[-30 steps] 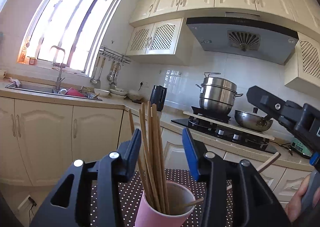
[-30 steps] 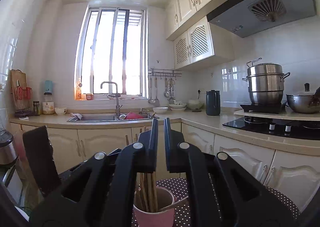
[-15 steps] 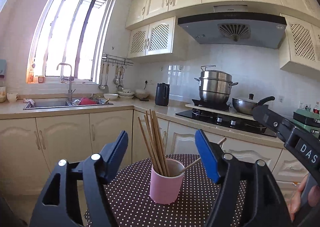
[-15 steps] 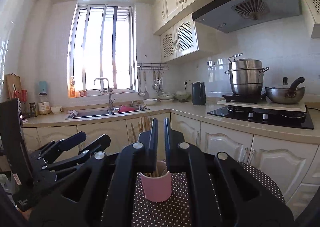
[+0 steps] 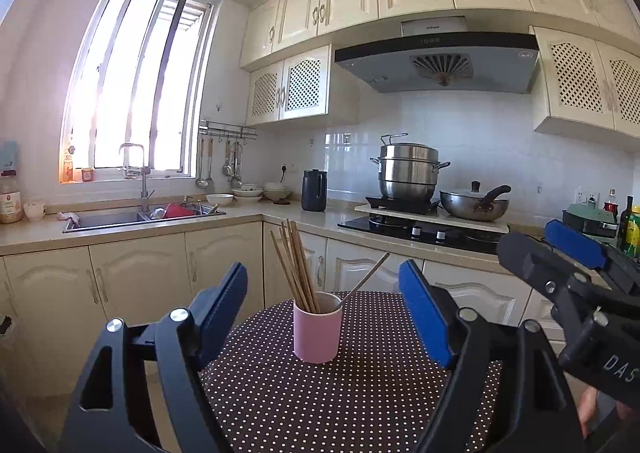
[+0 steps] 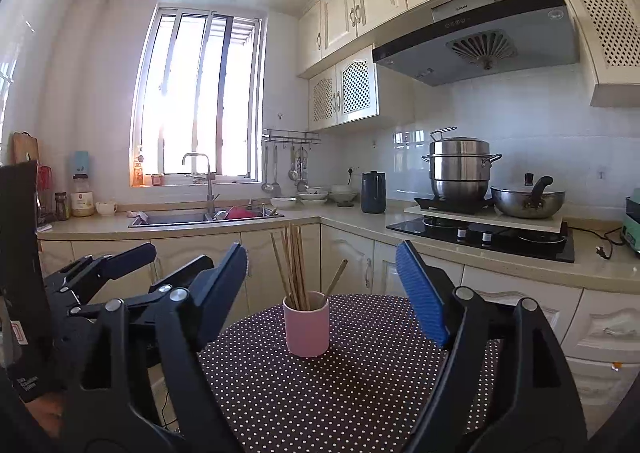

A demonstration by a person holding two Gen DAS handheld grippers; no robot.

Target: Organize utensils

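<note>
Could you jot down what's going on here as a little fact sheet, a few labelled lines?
Place: home kitchen
Table: round, dark cloth with white dots
On table: pink cup, upright
In cup: bundle of wooden chopsticks, plus one stick leaning right
Left tool: jaws opening, nothing between them, short of the cup
Right tool: jaws opening, nothing between them
Stove: steel steamer pot

Chopsticks upright in pink cup

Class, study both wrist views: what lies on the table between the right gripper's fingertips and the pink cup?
Nothing: only bare polka-dot tablecloth separates the right gripper, jaws opening and empty, from the pink cup. The right wrist view shows it best.
</note>
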